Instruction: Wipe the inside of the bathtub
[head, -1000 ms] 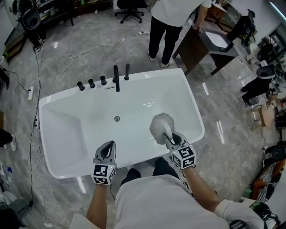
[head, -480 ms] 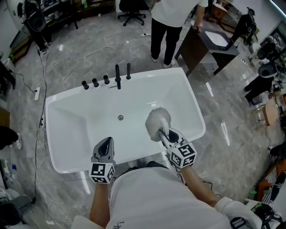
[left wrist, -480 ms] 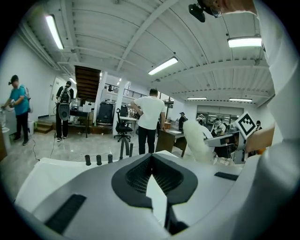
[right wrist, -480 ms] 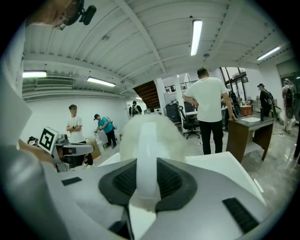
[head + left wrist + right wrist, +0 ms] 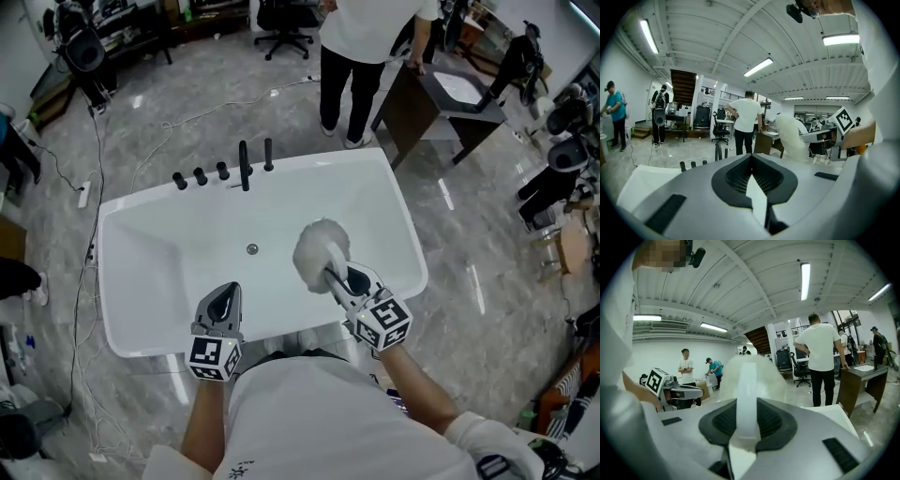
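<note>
Leftward the duster [image 5: 319,251] has slid in the bathtub [image 5: 159,262]; right gripper [image 5: 345,277] clamps it; left gripper [image 5: 225,300] closed, empty

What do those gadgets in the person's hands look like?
The left gripper and right gripper match: a light grey shell, black ribbed pads lining the tongs, and a white cube with black square markers at the hand end. No cables show on them. The person wears a white shirt.

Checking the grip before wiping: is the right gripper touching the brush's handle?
Touching. The right gripper view shows the right gripper with its jaws closed on the white brush handle.
</note>
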The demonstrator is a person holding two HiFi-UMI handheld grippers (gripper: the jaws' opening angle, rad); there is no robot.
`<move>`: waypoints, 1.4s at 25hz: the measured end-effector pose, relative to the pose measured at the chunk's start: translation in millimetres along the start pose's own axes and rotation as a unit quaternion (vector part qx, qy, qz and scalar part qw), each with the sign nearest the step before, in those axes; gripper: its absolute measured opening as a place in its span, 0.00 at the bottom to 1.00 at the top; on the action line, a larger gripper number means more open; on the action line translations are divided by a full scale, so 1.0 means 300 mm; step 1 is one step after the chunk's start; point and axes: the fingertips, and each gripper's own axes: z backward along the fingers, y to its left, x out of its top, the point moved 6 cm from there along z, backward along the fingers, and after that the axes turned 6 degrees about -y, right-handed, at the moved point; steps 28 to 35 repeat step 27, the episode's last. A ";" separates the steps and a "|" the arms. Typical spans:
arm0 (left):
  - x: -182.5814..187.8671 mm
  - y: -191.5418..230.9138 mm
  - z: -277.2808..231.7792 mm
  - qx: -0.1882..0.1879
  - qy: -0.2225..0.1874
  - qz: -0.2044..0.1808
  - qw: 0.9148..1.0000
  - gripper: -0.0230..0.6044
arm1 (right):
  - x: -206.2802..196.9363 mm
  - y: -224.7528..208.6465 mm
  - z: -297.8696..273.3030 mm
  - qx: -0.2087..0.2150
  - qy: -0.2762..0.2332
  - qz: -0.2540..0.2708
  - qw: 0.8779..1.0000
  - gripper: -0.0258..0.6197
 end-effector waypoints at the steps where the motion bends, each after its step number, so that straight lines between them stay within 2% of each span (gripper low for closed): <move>1: 0.003 -0.008 -0.010 -0.001 -0.001 -0.002 1.000 0.05 | -0.002 -0.010 0.009 -0.003 -0.002 -0.002 1.000 0.19; 7: 0.002 -0.048 -0.042 -0.001 0.003 0.001 1.000 0.05 | -0.037 -0.052 0.054 -0.025 -0.001 -0.027 0.999 0.19; 17: -0.007 -0.115 -0.040 -0.008 0.000 0.001 1.000 0.05 | -0.046 -0.038 0.107 -0.016 -0.003 -0.022 1.000 0.19; 35: -0.018 -0.151 -0.031 -0.012 0.001 0.002 1.000 0.05 | -0.023 -0.053 0.129 -0.008 -0.003 -0.016 1.000 0.19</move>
